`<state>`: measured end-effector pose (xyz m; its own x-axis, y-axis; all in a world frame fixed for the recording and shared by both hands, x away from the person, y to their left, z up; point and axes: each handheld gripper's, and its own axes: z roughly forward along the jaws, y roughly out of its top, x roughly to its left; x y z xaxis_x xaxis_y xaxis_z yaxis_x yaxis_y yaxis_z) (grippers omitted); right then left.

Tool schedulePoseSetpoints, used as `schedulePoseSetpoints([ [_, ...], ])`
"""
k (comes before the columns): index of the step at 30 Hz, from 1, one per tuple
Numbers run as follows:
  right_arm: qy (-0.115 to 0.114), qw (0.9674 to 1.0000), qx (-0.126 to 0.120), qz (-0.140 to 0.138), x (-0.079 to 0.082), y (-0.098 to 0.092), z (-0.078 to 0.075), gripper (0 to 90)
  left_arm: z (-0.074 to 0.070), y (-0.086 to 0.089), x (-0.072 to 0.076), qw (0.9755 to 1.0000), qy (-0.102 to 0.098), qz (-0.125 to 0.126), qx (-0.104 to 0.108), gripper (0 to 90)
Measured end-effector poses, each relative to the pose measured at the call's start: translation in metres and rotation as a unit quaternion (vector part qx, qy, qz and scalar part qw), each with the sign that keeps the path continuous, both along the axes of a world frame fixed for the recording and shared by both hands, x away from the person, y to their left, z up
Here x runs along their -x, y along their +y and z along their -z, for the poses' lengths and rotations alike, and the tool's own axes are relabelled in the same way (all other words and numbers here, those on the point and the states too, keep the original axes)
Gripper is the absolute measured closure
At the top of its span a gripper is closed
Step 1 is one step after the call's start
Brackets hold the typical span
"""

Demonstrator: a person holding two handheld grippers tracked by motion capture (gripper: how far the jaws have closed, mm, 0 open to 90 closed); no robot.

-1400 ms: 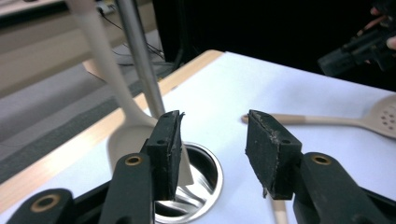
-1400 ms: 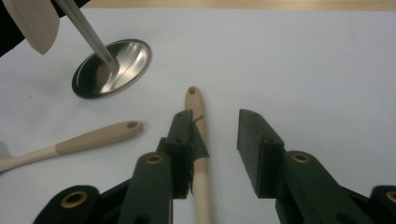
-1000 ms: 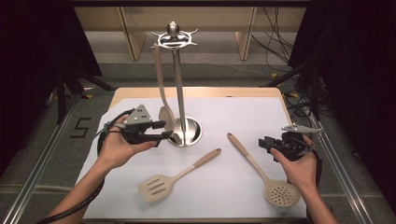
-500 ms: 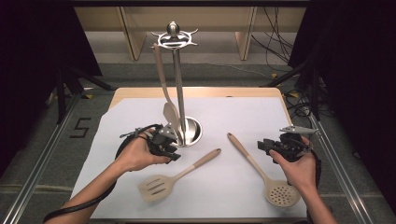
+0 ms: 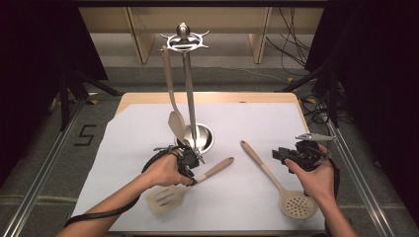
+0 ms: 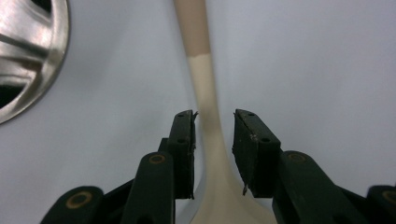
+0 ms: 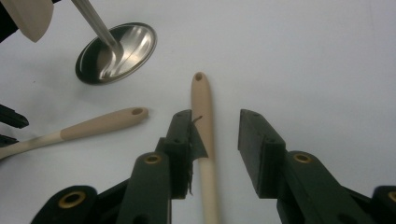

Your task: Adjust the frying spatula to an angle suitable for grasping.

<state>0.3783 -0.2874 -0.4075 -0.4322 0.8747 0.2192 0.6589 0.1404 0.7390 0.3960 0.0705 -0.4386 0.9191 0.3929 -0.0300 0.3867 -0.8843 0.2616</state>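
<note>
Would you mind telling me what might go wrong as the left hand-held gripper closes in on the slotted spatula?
1. The left hand-held gripper straddles the slotted spatula at its thin neck, its jaws just closing but not yet pressing; the neck sits nearer one pad, so it might twist or slip.
2. The stand's base and the hanging spoon sit close by; a lift could knock them.

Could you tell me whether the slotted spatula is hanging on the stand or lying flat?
Lying flat on the table: the spatula rests on the white sheet, beside the stand.

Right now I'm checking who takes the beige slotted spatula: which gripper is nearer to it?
Left. The left gripper straddles the beige slotted spatula's handle; the right gripper hovers above the skimmer handle.
</note>
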Motion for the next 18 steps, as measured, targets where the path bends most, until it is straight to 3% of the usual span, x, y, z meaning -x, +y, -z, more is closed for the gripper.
schedulePoseSetpoints([
  [6,-0.002,1.0000,-0.002,-0.002,0.000,0.001,0.000,66.1,0.007,-0.003,-0.003,0.9998,0.007,0.003,-0.017,67.6],
  [7,0.000,0.9999,-0.013,-0.008,-0.001,0.002,0.001,66.0,0.009,-0.005,-0.002,0.9998,0.012,-0.001,-0.013,67.5],
  [11,0.002,0.9999,-0.012,-0.008,-0.001,0.002,0.001,66.1,0.012,-0.008,-0.003,0.9996,0.021,-0.002,-0.017,67.5],
  [18,0.000,0.9999,-0.013,-0.008,-0.001,0.002,0.001,66.1,0.019,-0.012,-0.004,0.9988,0.028,-0.007,-0.040,68.1],
])
